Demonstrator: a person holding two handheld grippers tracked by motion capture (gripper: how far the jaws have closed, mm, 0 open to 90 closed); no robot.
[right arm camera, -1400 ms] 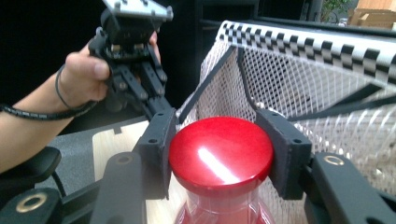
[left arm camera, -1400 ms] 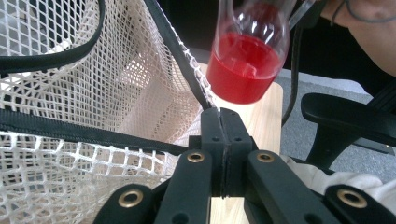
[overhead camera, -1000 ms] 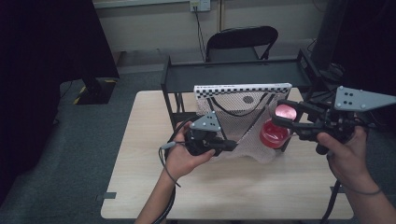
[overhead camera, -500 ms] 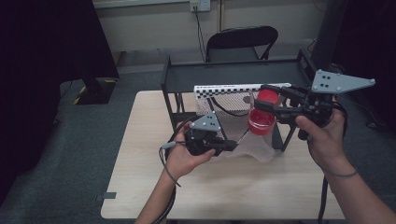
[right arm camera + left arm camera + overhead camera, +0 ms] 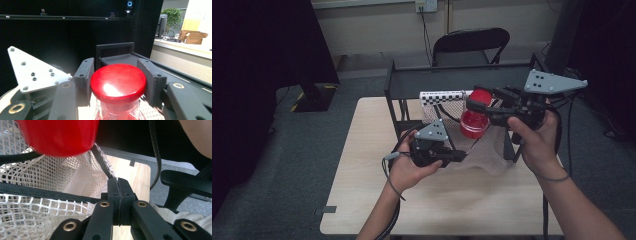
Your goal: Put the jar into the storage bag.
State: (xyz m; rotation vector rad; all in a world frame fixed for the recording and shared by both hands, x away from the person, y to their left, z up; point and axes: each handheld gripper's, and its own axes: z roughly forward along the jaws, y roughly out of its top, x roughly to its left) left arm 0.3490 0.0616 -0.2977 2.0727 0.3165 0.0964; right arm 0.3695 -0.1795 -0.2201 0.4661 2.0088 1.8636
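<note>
A clear red jar [image 5: 474, 121] with a round red lid [image 5: 118, 81] hangs upright over the mouth of a white mesh bag [image 5: 492, 150]. My right gripper [image 5: 480, 101] is shut on the jar just under its lid, one pad [image 5: 85, 75] on each side. My left gripper [image 5: 458, 156] sits lower and to the left, shut on the bag's black zip rim [image 5: 100, 161]. In the left gripper view the closed jaw tips [image 5: 117, 183] pinch that rim. There the jar's red base [image 5: 60, 135] hovers above the netting [image 5: 50, 182].
A black metal rack [image 5: 452, 80] stands at the back of the pale wooden table [image 5: 362, 190], right behind the bag. A checkered strip [image 5: 439, 96] lies beneath it. A black folding chair [image 5: 472, 42] stands beyond the table. The left gripper's grey plate [image 5: 35, 72] is close by.
My right gripper has carried the red jar leftward, from the bag's right side to above its mouth. The left gripper and the bag rim have stayed put.
</note>
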